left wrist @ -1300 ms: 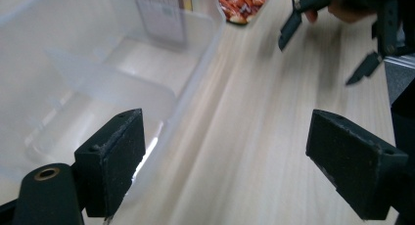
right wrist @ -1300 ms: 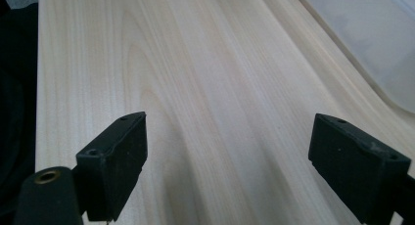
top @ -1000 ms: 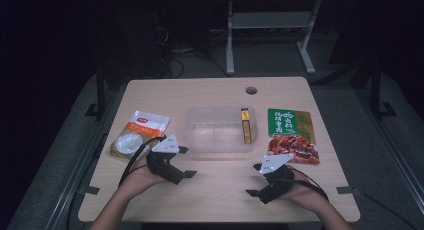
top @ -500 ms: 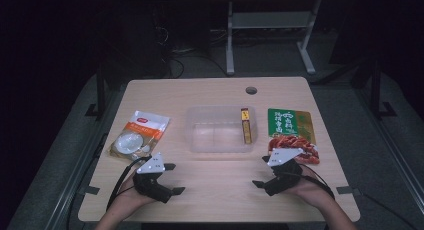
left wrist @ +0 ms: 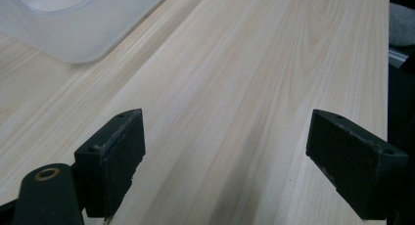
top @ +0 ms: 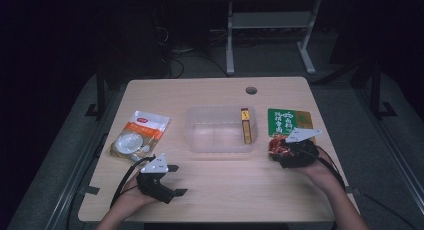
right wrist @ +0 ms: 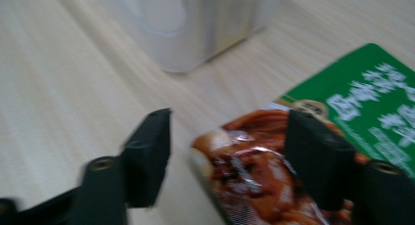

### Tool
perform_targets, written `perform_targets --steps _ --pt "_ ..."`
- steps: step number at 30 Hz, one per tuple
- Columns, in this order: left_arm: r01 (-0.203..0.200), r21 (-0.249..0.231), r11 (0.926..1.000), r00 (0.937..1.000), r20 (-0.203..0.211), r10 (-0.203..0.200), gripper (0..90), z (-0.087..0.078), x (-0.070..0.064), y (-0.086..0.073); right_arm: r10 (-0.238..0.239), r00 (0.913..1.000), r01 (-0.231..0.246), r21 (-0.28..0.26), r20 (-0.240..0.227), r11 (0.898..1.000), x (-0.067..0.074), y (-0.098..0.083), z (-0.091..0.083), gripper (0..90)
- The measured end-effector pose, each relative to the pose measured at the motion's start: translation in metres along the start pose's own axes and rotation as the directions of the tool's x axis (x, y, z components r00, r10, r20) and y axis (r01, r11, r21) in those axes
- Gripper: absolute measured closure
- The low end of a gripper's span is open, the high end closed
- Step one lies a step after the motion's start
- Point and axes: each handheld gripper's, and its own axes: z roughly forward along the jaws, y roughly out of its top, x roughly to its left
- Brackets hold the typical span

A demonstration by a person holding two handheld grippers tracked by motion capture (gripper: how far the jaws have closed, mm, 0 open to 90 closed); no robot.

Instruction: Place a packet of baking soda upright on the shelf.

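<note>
Green-and-red food packet [right wrist: 274,181] lies flat on the bench [top: 225,190], at its right side, and its near red end sits between the jaws of the right hand-held gripper [right wrist: 227,151]. Those jaws have just been closing, but the right gripper view shows a gap between each pad and the packet, so nothing is pinched yet. From the high view this hand-held gripper [top: 295,152] covers the packet's [top: 285,121] near end, so the gap cannot be seen there. The left hand-held gripper [top: 172,180] has its jaws spread wide over bare wood near the front edge. Just beside the packet stands a clear plastic tub [top: 220,130] with a thin yellow box [top: 245,126] inside. An orange-and-white pouch [top: 137,137] lies farther left.
</note>
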Motion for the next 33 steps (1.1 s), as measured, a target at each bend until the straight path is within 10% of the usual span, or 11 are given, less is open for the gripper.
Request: perform_targets --steps 13,28,33 --pt "-0.006 0.017 0.9998 1.0000 0.002 0.006 14.0 0.003 0.003 -0.002 0.116 0.9813 -0.126 0.060 0.154 0.990 -0.061 -0.023 -0.006 89.4" --pt "0.011 0.022 0.9997 0.9994 0.032 -0.012 14.1 0.005 0.001 -0.002 0.076 0.9891 -0.098 0.176 0.126 0.980 -0.079 -0.022 0.012 90.0" --pt "0.012 0.027 0.9996 0.9993 0.035 -0.013 14.1 0.006 0.002 -0.003 -0.048 0.9893 0.008 0.283 0.137 0.959 -0.074 -0.011 0.020 90.0"
